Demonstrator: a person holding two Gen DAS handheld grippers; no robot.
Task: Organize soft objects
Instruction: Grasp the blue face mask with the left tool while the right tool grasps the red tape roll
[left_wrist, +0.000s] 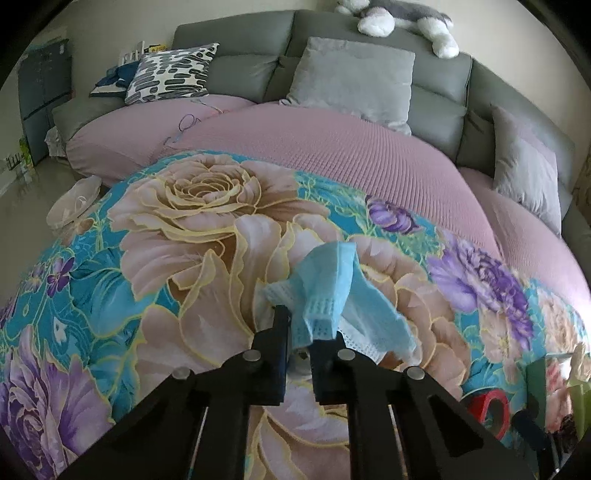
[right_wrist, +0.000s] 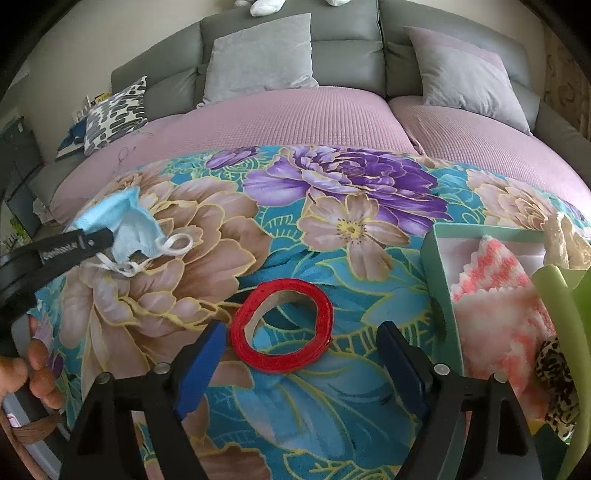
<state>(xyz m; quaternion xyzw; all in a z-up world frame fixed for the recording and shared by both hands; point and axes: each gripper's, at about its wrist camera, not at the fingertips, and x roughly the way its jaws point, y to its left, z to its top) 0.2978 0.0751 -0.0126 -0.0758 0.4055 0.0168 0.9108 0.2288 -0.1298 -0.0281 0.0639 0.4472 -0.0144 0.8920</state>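
A grey sofa (left_wrist: 369, 44) fills the back of the room, its seats under a pink cover (left_wrist: 332, 147), and in front of it lies a big floral cloth (right_wrist: 332, 424) where the sorting goes on. At the right of that cloth sits a green tray (right_wrist: 439, 280) already holding a pink-and-white knitted cloth (right_wrist: 495, 295) and something leopard-print (right_wrist: 557, 373). A red ring (right_wrist: 284, 325) of tape lies flat on the flowers, near the tray.

The left gripper (left_wrist: 299, 332) has its jaws closed on a crumpled blue face mask (left_wrist: 332, 280), lifted a little off the cloth with its white ear loops (right_wrist: 166, 245) dangling. The right gripper (right_wrist: 299, 347) stands wide open, fingers on either side of the red ring and not touching it.

My guess is the mask is bound for the tray. To do it well, I'd carry it high enough that the loops don't drag or catch on the ring, bring it over bare tray floor beside the knitted cloth, and only then let go. The pinch looks to be on a bunched edge, so a slow, steady move would keep it from slipping out. The right gripper should hold off so the two don't cross.
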